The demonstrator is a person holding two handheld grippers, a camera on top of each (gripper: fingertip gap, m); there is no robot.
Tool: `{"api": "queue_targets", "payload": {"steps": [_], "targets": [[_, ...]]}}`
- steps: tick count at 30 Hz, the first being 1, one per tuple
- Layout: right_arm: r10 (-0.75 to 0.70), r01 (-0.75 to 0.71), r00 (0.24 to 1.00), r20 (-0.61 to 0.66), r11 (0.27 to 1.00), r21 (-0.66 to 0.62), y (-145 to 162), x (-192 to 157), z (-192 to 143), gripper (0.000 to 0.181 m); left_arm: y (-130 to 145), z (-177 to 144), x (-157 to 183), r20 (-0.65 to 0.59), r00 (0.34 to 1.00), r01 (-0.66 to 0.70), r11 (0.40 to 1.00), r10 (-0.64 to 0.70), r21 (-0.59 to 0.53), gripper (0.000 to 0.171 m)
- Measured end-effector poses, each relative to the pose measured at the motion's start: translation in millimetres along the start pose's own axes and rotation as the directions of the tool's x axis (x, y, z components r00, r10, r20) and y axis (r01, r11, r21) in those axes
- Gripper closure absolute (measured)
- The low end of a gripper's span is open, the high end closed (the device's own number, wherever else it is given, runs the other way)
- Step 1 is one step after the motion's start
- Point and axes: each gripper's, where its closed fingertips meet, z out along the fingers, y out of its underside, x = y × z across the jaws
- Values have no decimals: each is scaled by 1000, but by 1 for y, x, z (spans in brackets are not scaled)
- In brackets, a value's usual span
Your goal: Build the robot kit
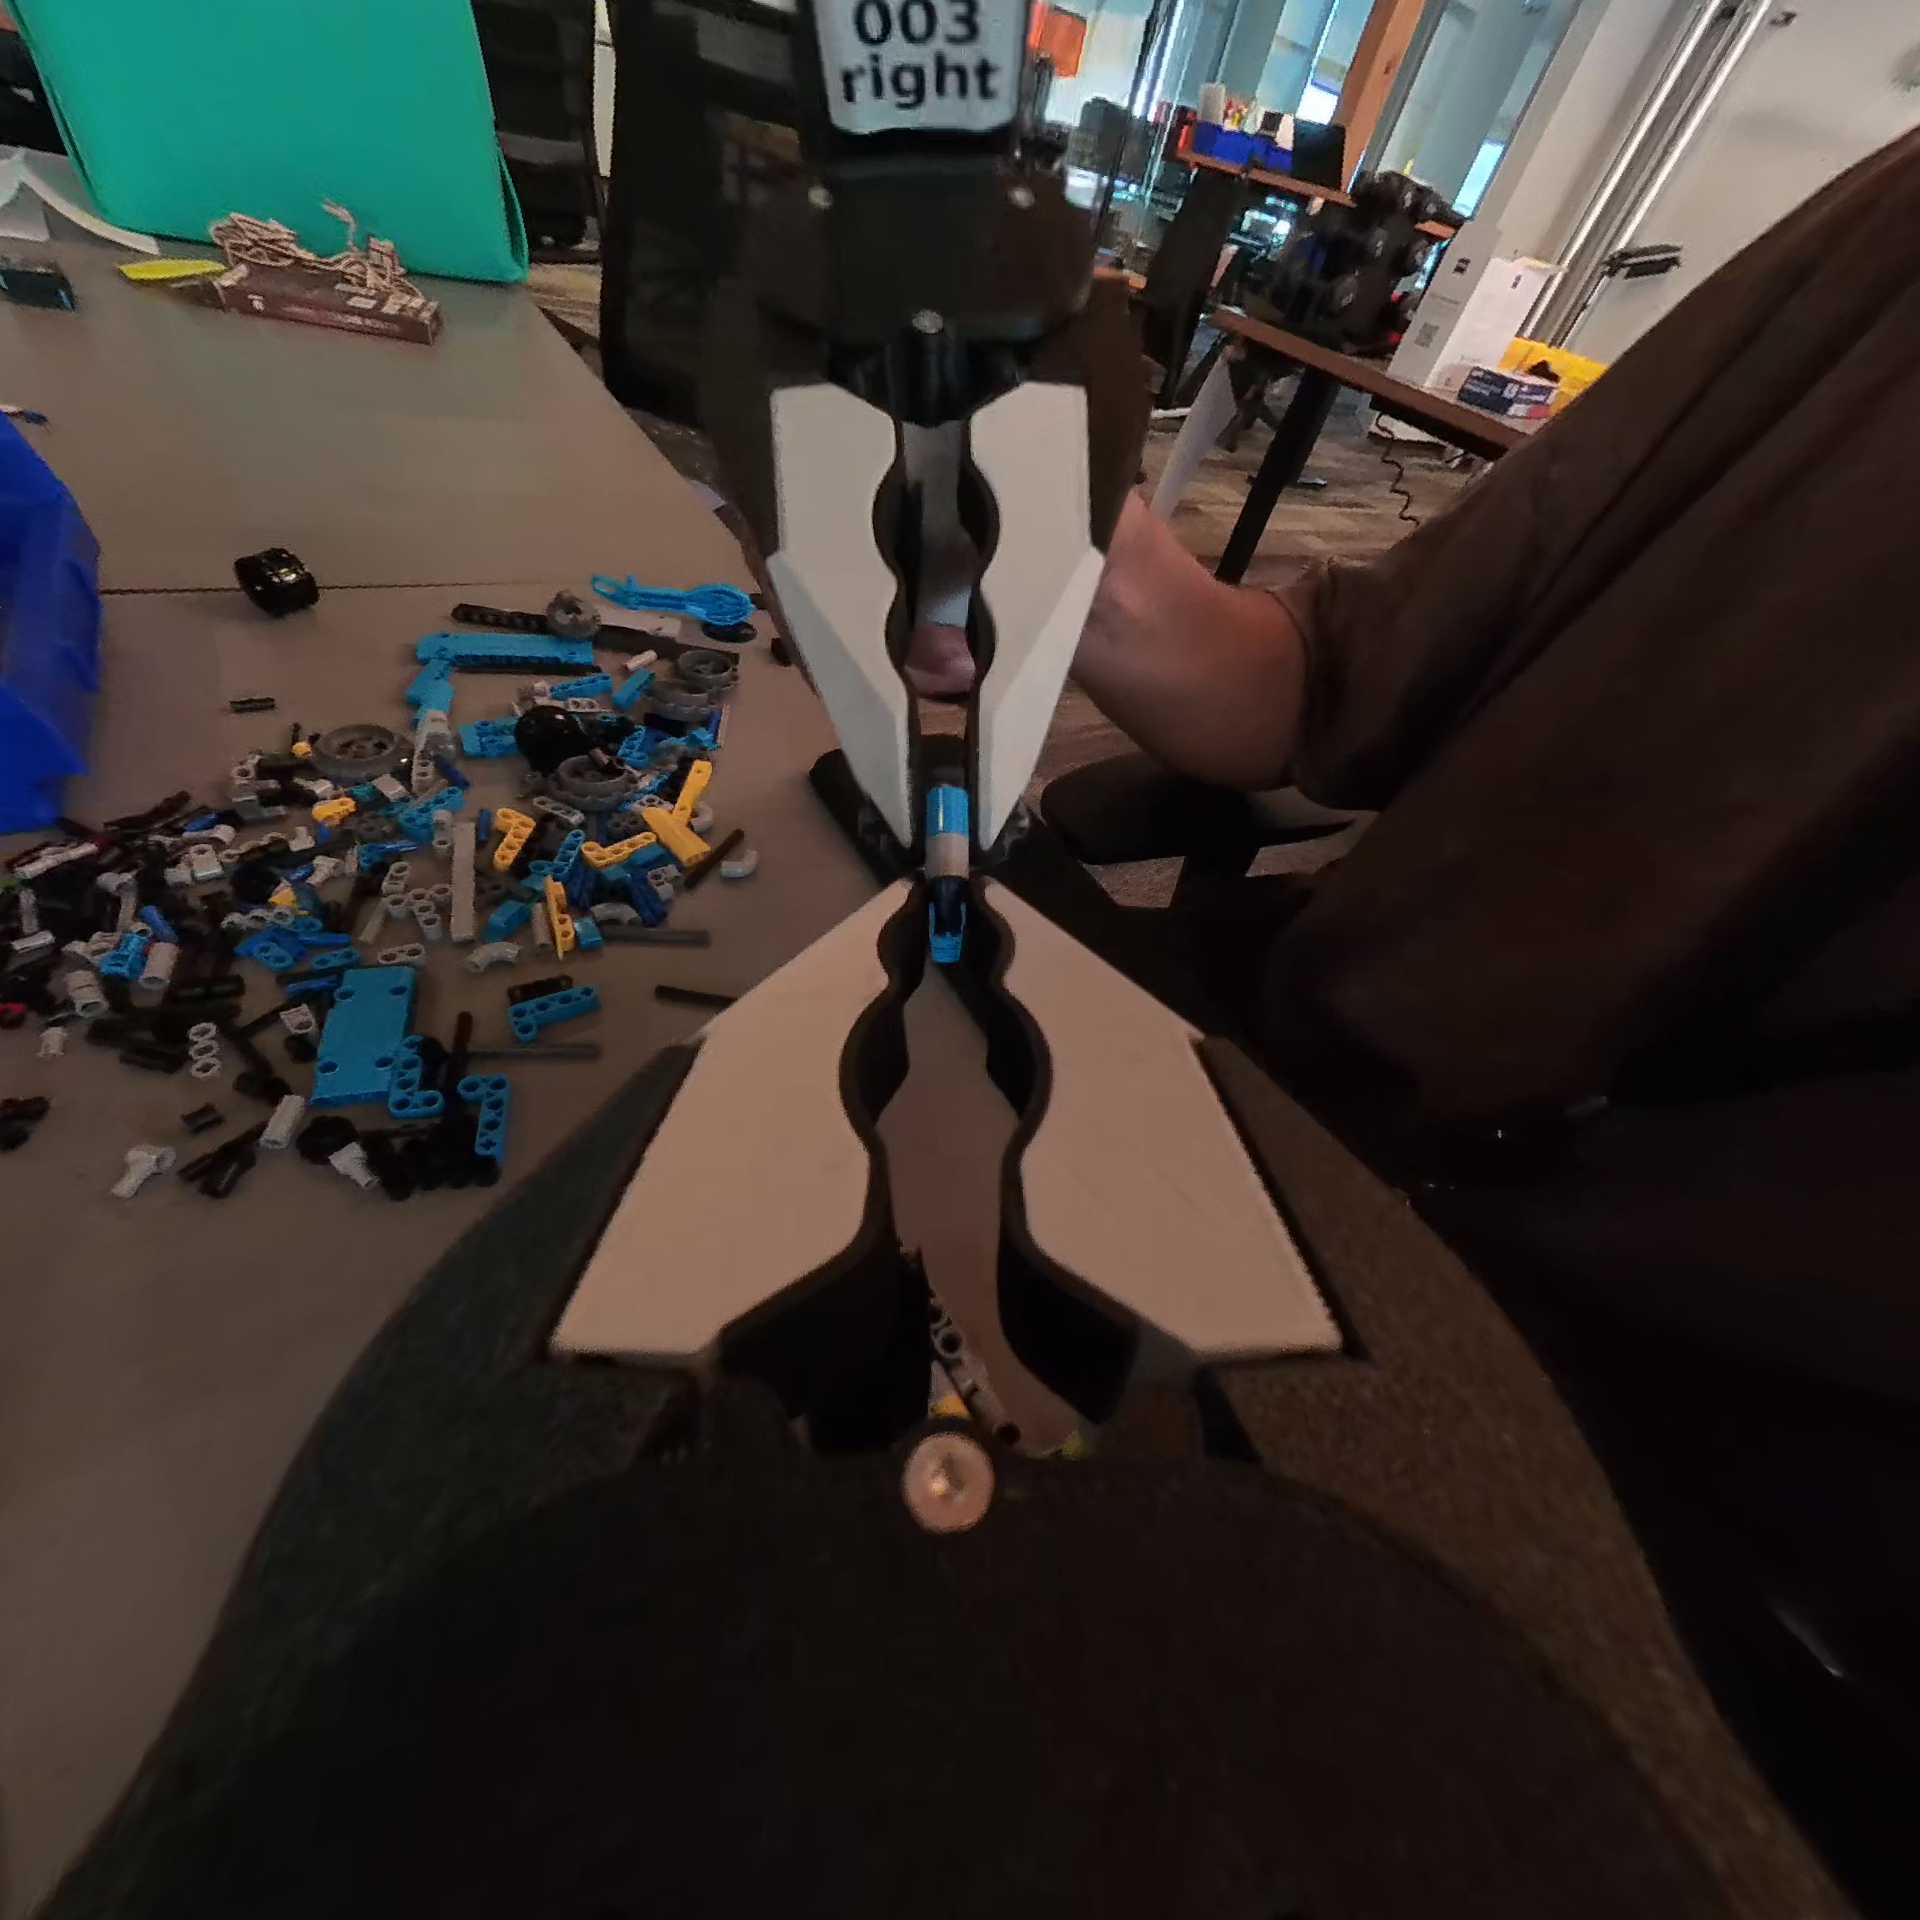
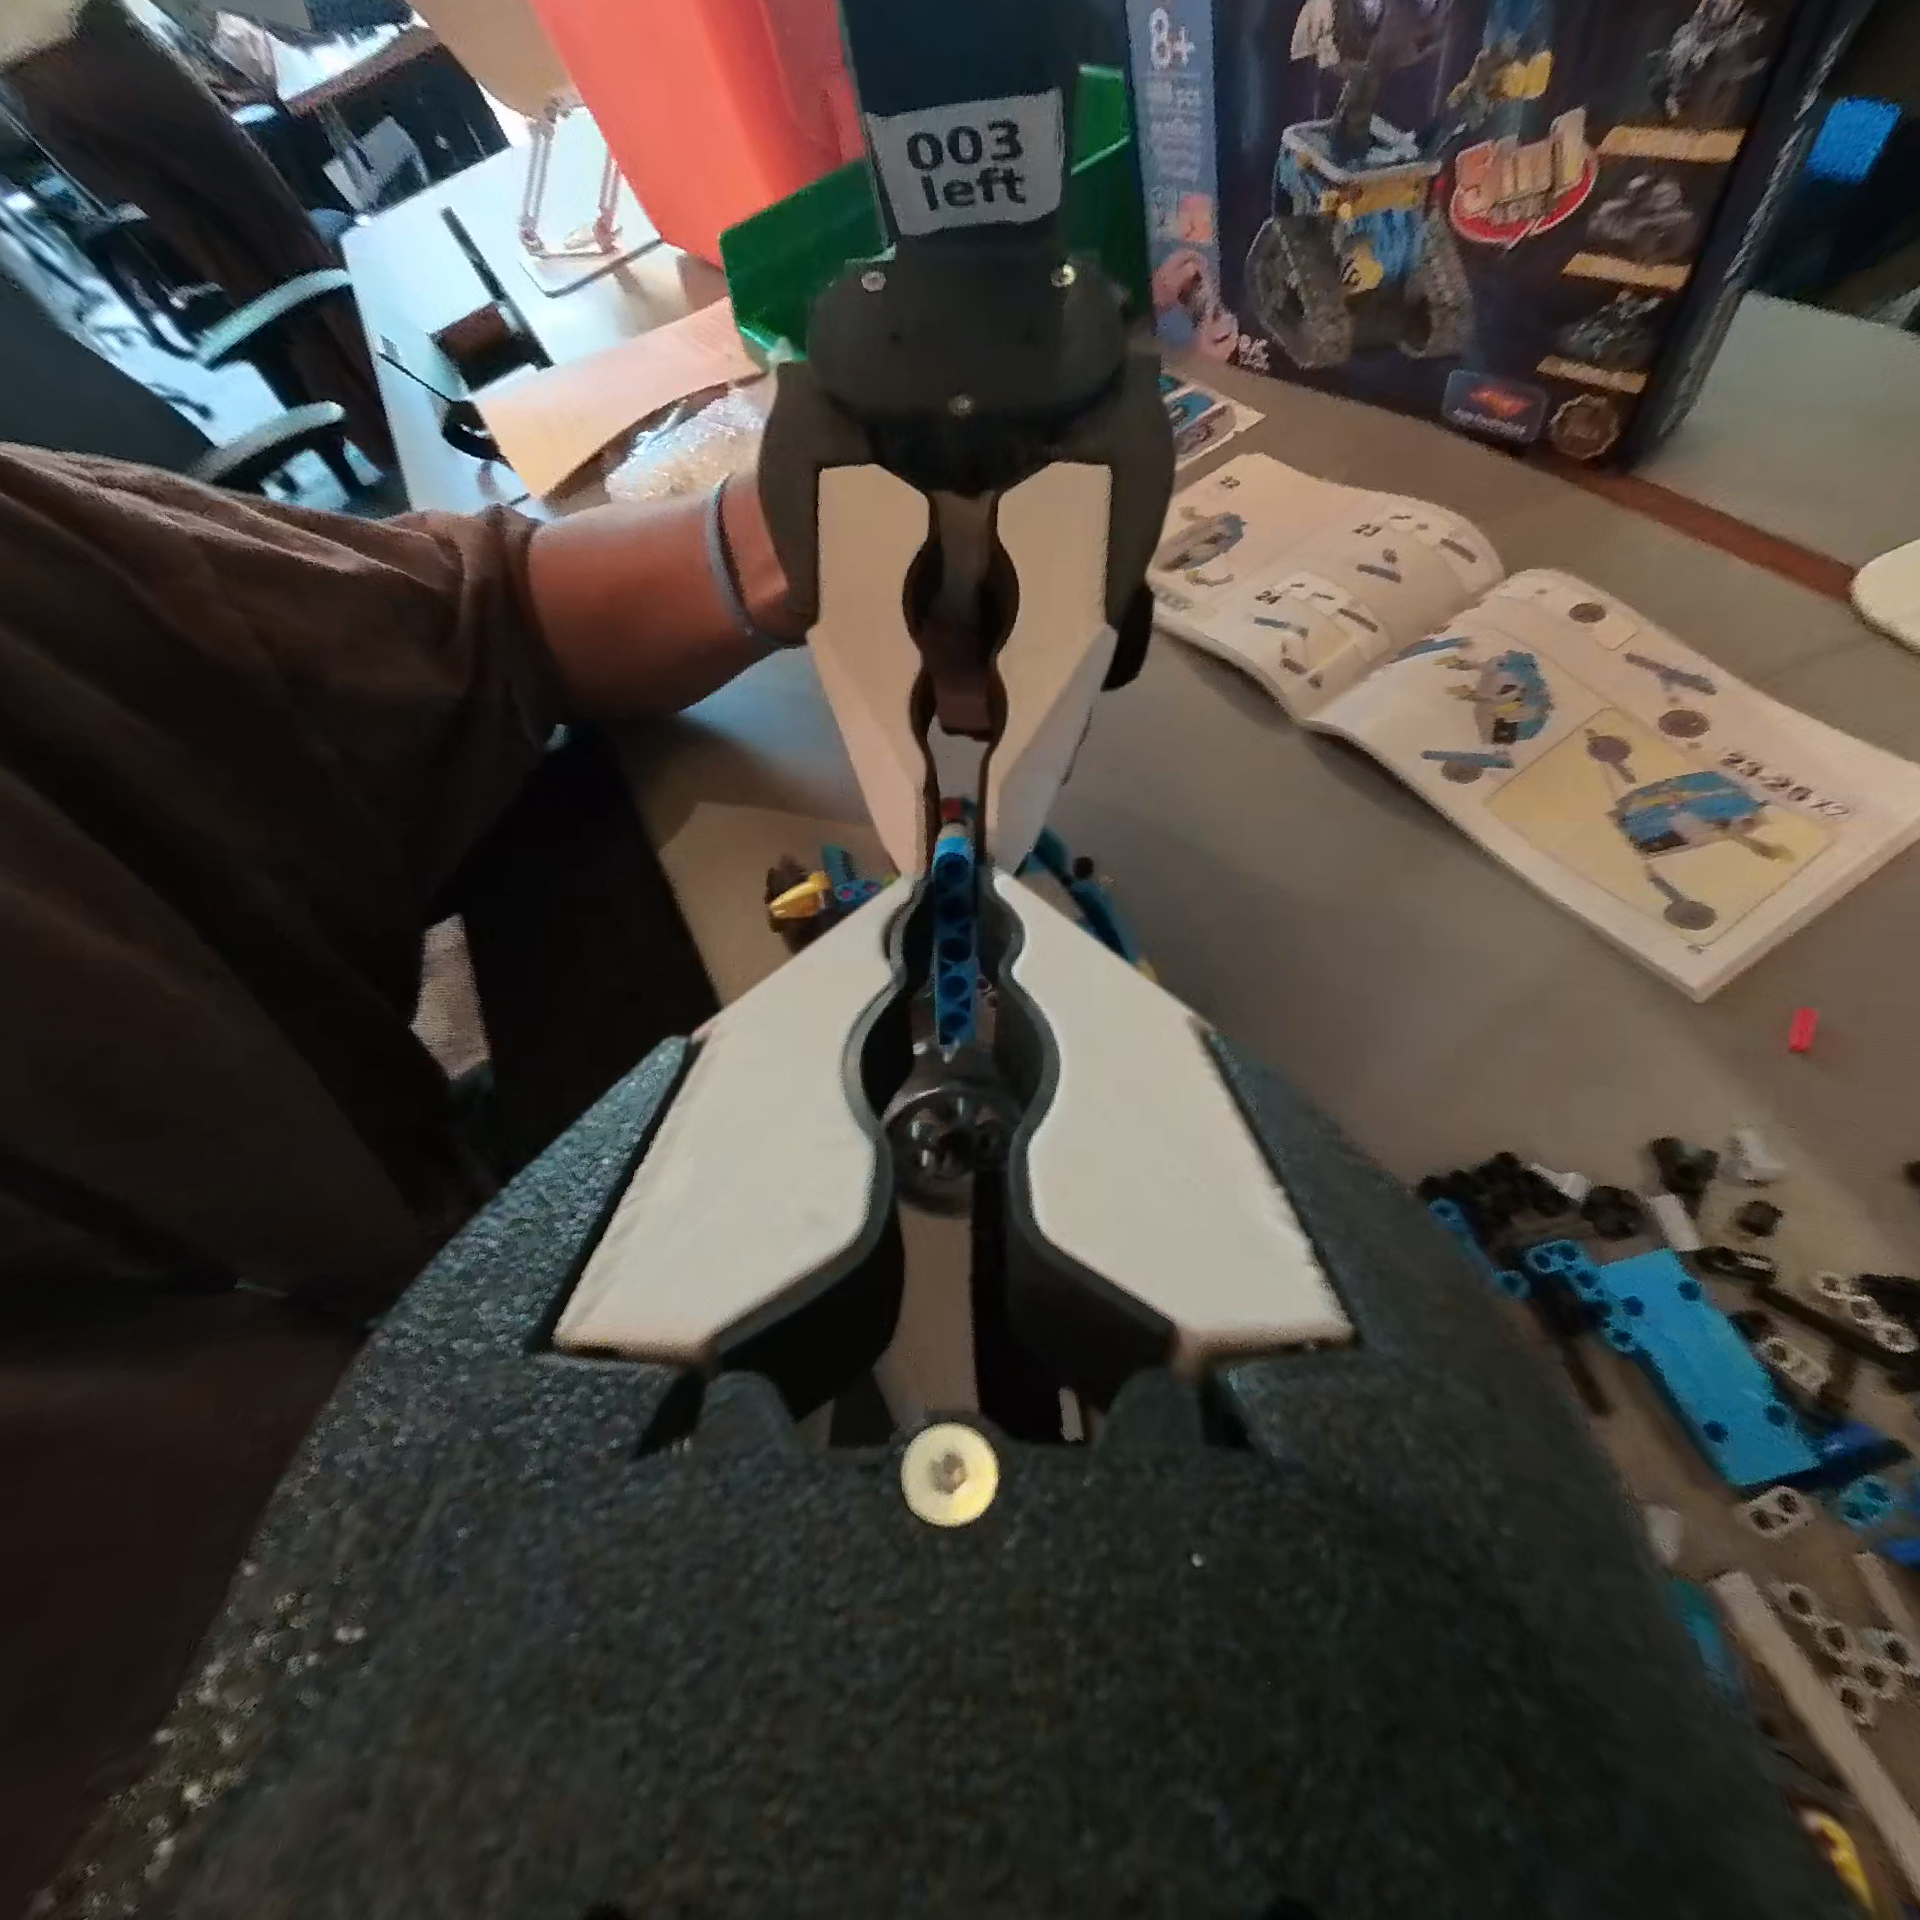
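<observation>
My left gripper (image 1: 945,899) is shut on a small blue and black pin (image 1: 947,923) that sticks out past its tips. My right gripper (image 2: 951,885) is shut on a blue beam with holes (image 2: 952,951); a black gear (image 2: 945,1138) sits lower between its fingers. The two grippers face each other tip to tip above the table edge. In the left wrist view the right gripper (image 1: 948,847) comes down from above, and the beam's end (image 1: 947,821) shows blue and light grey, touching or almost touching the pin. In the right wrist view the left gripper (image 2: 951,840) meets the beam's far end.
A pile of blue, black, grey and yellow building pieces (image 1: 364,883) lies on the grey table (image 1: 312,457), with more pieces (image 2: 1714,1351) at right. An open instruction booklet (image 2: 1507,727) and the set's box (image 2: 1507,208) lie beyond. A blue bin (image 1: 42,644) stands at left. A person's arms hold both grippers.
</observation>
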Motion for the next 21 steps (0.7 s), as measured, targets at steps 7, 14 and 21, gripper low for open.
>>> {"api": "queue_targets", "payload": {"steps": [7,14,21], "targets": [[-37,38,999,-26,999,26,-5,-1,-3,174,-6,2,0,24,1000,-6,1000,6,14,165],[-19,19,1000,-7,998,66,-1,3,-1,174,2,4,-3,55,998,-42,999,43,-30,169],[101,-102,992,-78,995,-20,13,9,9,174,33,-10,-16,192,977,-50,978,90,-201,141]]}}
